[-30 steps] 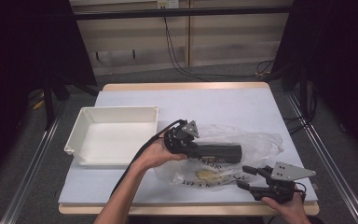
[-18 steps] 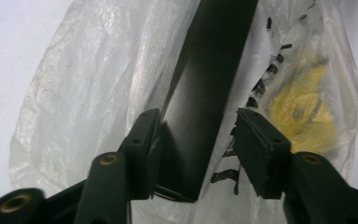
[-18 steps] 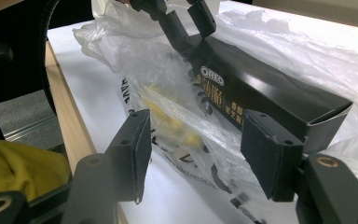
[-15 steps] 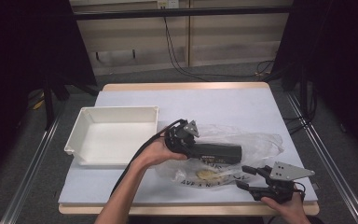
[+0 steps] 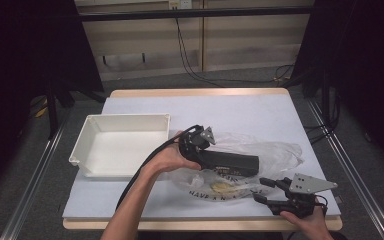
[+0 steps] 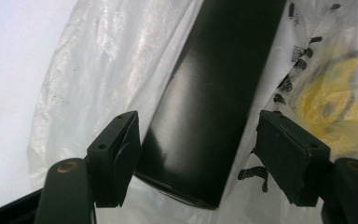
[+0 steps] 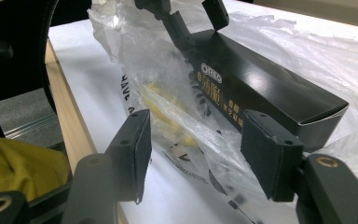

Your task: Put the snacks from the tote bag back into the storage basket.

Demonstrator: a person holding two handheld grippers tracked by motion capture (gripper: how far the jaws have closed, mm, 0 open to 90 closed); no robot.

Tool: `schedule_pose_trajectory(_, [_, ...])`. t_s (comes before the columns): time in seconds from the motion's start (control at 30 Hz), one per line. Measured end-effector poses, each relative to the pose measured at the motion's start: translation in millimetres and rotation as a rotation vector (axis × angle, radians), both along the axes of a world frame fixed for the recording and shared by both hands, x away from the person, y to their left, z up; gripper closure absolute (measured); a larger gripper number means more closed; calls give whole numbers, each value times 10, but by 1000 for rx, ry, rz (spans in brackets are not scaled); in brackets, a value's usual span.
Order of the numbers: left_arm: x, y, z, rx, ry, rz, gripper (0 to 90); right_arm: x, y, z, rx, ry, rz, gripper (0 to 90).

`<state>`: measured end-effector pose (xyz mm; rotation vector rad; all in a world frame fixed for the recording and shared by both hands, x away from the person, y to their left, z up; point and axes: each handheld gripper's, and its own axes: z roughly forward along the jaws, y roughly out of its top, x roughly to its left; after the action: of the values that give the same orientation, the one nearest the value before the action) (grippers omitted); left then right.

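A long black box [image 5: 230,162] lies on top of a clear plastic bag [image 5: 275,152] near the table's front. My left gripper [image 5: 206,156] stands at the box's left end. Its jaws have just been opening, and the box [image 6: 209,107] lies between them with a gap at the right pad [image 6: 289,158], so the left gripper [image 6: 198,154] is open. My right gripper [image 5: 261,189] rests at the bag's front right edge. In its own view the right gripper [image 7: 193,149] is open, with loose bag film [image 7: 177,116] passing between the pads. A yellow item [image 6: 331,107] shows inside the bag.
An empty white tray [image 5: 120,120] sits at the table's left, close behind my left forearm. The grey table top [image 5: 260,115] reaches back behind the bag. The wooden front edge [image 7: 70,121] runs just beside the right gripper.
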<state>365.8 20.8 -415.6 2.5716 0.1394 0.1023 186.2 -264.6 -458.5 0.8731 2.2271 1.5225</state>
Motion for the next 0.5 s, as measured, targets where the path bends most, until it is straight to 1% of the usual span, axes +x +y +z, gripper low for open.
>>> schedule_pose_trajectory(0.03, [2,-1,-5,-2,6,6,304,0,0,0,-1,0,1,435])
schedule_pose_trajectory(0.07, [24,9,-12,26,-1,-15,311,-2,1,1,-1,0,2,436])
schedule_pose_trajectory(0.1, [25,11,-22,36,1,-15,313,-2,0,2,0,0,2,435])
schedule_pose_trajectory(0.17, [23,16,-30,44,8,-23,314,-4,-1,1,-1,0,3,436])
schedule_pose_trajectory(0.23, [16,25,-49,48,-3,-27,339,-2,1,-4,-2,1,3,436])
schedule_pose_trajectory(0.33, [3,23,-47,51,-7,-34,346,0,3,-7,-2,4,5,434])
schedule_pose_trajectory(0.4, [-25,20,-25,69,-30,-58,372,-2,8,-6,-4,2,8,433])
schedule_pose_trajectory(0.43, [-25,20,-25,69,-30,-58,378,-1,9,-7,-4,1,11,433])
schedule_pose_trajectory(0.47, [-50,16,-8,84,-57,-82,383,-2,10,-8,-5,1,10,432])
schedule_pose_trajectory(0.5, [-68,13,-5,83,-59,-86,390,-1,10,-9,-4,5,10,431])
